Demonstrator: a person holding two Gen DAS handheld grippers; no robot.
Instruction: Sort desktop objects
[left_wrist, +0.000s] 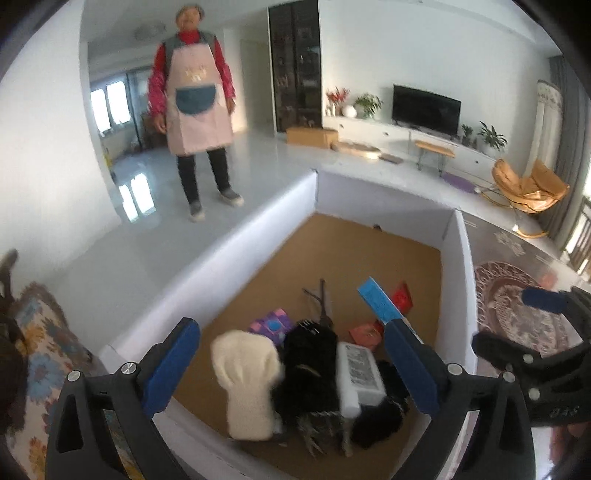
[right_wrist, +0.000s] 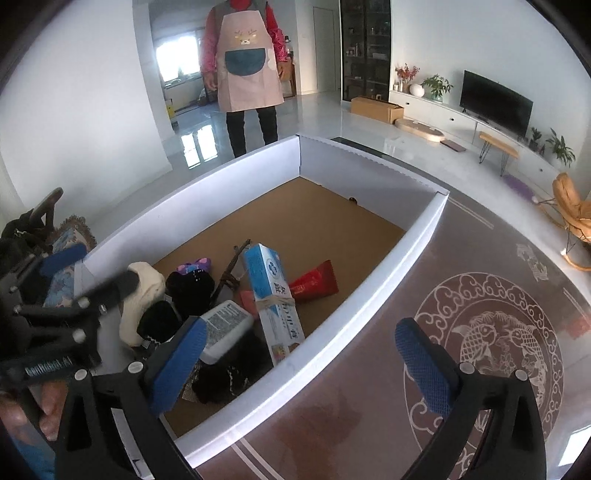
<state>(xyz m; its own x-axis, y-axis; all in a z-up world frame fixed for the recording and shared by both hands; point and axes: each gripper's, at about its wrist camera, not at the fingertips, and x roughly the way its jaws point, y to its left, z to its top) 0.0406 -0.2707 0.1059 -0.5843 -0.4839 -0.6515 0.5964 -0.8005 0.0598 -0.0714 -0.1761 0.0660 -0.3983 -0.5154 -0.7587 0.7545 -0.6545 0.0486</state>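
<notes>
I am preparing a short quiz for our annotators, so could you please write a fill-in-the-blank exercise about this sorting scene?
1. The long blue and white carton lies inside the white-walled ____.
2. The fingers of the left gripper and the right gripper stand ____, with nothing gripped.
3. The floor of the box is ____ in colour.
4. A person in a pink ____ stands beyond the box.

Missing words: box; open; brown; apron

Black tongs w/ blue pads

L tongs (left_wrist: 291, 365) & R tongs (right_wrist: 301, 365): black plastic frames, triangular cut-outs, silver screws at pivots; fingers (left_wrist: 171, 365) faced w/ blue textured pads; coil spring on L's side.
</notes>
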